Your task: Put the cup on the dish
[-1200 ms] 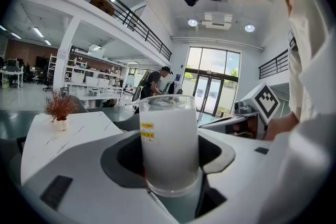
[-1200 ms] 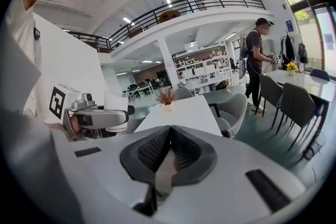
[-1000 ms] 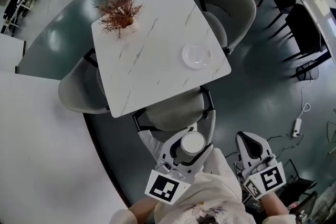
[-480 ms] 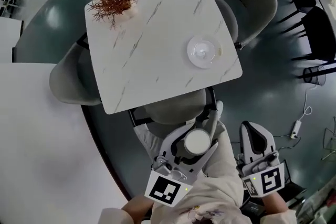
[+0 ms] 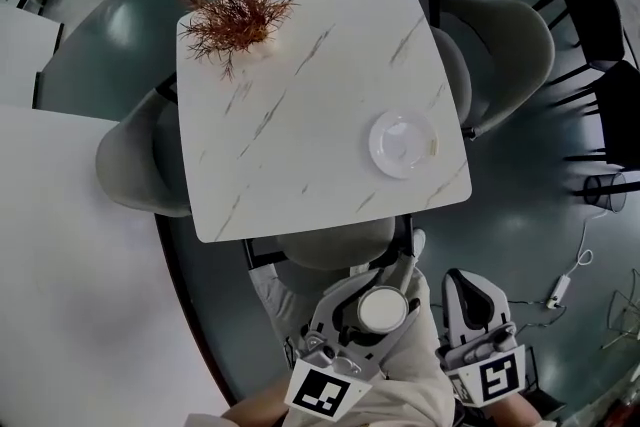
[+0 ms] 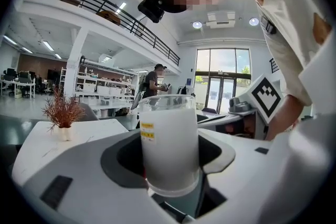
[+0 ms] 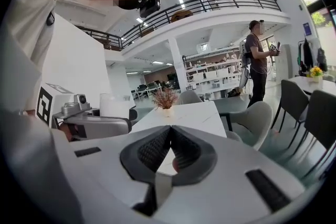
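A frosted white cup (image 6: pixel 169 144) stands upright between the jaws of my left gripper (image 5: pixel 385 300), which is shut on it; from above the cup (image 5: pixel 382 309) shows as a round rim near my body, short of the table. The white dish (image 5: pixel 403 144) lies on the marble table (image 5: pixel 300 105) near its right front corner, well ahead of the cup. My right gripper (image 5: pixel 466 293) hangs beside the left one, and in the right gripper view its jaws (image 7: pixel 169 150) meet at the tips with nothing between them.
A pot of reddish dried plant (image 5: pixel 237 15) stands at the table's far left. Grey chairs (image 5: pixel 505 55) ring the table, one (image 5: pixel 335 240) tucked in just ahead of my grippers. A white counter (image 5: pixel 70 265) fills the left. A person (image 7: pixel 257 60) stands far off.
The view has shifted, so the table and dish now sit lower and further right in the head view. Both grippers keep their places near my body, the cup still held.
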The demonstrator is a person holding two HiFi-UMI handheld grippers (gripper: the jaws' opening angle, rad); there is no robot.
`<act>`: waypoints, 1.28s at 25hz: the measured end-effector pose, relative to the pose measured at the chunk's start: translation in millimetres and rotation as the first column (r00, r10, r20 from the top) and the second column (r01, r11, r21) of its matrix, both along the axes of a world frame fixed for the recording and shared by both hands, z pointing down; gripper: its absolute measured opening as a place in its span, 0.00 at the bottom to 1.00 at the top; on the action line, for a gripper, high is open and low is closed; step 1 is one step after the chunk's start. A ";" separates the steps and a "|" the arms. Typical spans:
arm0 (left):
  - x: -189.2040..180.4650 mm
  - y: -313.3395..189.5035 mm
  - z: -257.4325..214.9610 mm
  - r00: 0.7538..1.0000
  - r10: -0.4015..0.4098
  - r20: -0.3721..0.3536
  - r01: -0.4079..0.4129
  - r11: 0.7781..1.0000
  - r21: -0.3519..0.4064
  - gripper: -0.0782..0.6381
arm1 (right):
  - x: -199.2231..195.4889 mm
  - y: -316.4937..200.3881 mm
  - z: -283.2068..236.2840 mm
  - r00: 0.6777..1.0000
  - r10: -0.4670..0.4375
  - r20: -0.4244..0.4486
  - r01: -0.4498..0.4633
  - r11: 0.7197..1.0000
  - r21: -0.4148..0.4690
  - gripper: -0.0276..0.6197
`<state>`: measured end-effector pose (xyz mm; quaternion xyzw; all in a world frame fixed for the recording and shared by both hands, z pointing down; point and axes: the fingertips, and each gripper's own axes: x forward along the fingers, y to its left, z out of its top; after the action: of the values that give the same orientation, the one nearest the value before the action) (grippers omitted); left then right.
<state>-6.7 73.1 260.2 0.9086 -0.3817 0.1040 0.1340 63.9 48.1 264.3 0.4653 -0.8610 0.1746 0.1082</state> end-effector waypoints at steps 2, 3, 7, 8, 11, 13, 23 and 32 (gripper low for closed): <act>2.4 -6.4 6.5 1.000 -0.002 0.002 0.002 1.000 0.012 0.47 | -2.6 -4.3 6.9 1.000 -0.014 0.000 0.014 1.000 -0.001 0.05; 3.3 -9.9 9.9 1.000 -0.003 0.004 0.003 1.000 0.017 0.47 | -3.5 -6.5 10.0 1.000 -0.017 0.002 0.017 1.000 -0.003 0.05; 3.9 -25.4 22.3 1.000 -0.012 0.011 0.012 0.999 0.038 0.47 | -1.5 -13.7 24.6 1.000 -0.008 -0.006 0.008 1.000 -0.029 0.05; 3.9 -29.5 25.9 1.000 -0.016 0.013 0.015 0.999 0.042 0.47 | -0.4 -15.2 28.8 1.000 -0.003 -0.006 0.002 0.999 -0.038 0.05; 6.8 -41.5 35.3 1.000 -0.016 0.015 0.015 0.998 0.060 0.47 | 1.7 -20.7 40.0 1.000 0.006 0.001 -0.006 0.999 -0.045 0.05; 9.7 -48.9 40.2 1.000 -0.007 0.025 0.005 0.997 0.082 0.47 | 2.4 -24.6 49.0 1.000 0.007 0.003 -0.007 0.999 -0.054 0.05; 14.4 -73.3 73.5 0.999 -0.025 0.036 0.020 0.993 0.115 0.47 | 2.9 -46.3 88.5 0.999 -0.039 -0.035 0.038 0.998 -0.040 0.05; 15.2 -100.6 116.0 0.996 -0.075 0.041 0.069 0.989 0.130 0.47 | 1.4 -73.3 127.2 1.000 -0.008 -0.016 0.008 0.999 -0.038 0.05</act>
<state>8.6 -27.5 376.1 0.8983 -0.4232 0.0953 0.0703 65.3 -25.1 391.5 0.4611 -0.8584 0.1870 0.1245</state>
